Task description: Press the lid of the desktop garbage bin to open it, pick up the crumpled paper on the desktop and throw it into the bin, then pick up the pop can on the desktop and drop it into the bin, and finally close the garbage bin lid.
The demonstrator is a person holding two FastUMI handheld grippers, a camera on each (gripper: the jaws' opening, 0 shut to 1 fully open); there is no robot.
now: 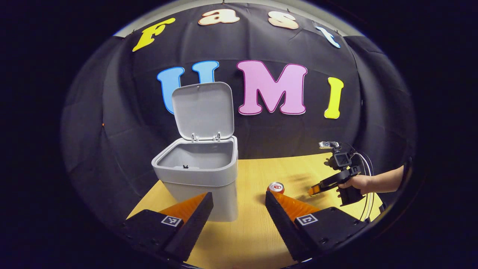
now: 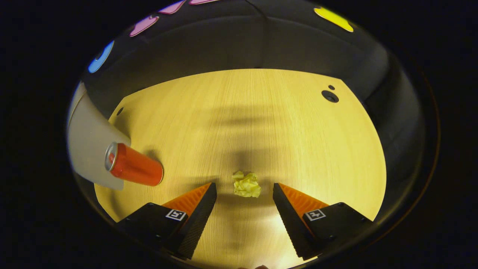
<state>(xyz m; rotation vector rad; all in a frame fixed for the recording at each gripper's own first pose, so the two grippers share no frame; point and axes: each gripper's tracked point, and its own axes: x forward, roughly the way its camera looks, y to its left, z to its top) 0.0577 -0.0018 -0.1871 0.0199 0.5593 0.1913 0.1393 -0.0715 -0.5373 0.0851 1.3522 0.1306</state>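
Paper (image 2: pixel 246 184) lies dead ahead of your right gripper (image 2: pixel 244 198), on the line between its two fingers and just beyond the tips, so the move ahead is, I judge, a short push forward and down before you squeeze. The jaws stand wide, holding nothing, with room to spare on either side of the wad. It's a rough ball with no real long axis, so any angle of approach should serve.

Your right gripper is the near one. Your left gripper (image 1: pixel 239 203) hangs wide and empty by the bin (image 1: pixel 198 168), which stands toward the left edge of the worktop (image 2: pixel 261 119) with its lid (image 1: pixel 203 110) up, so the opening step looks done.

The can (image 2: pixel 132 164) stands upright beside the bin, well to the left of the paper from where your right gripper looks, and clear of your path.

The worktop is pale wood grain, flat and bare round the paper; two dark spots near its far right corner are probably holes, though the view is too warped to be sure. Black cloth walls close the back and sides.
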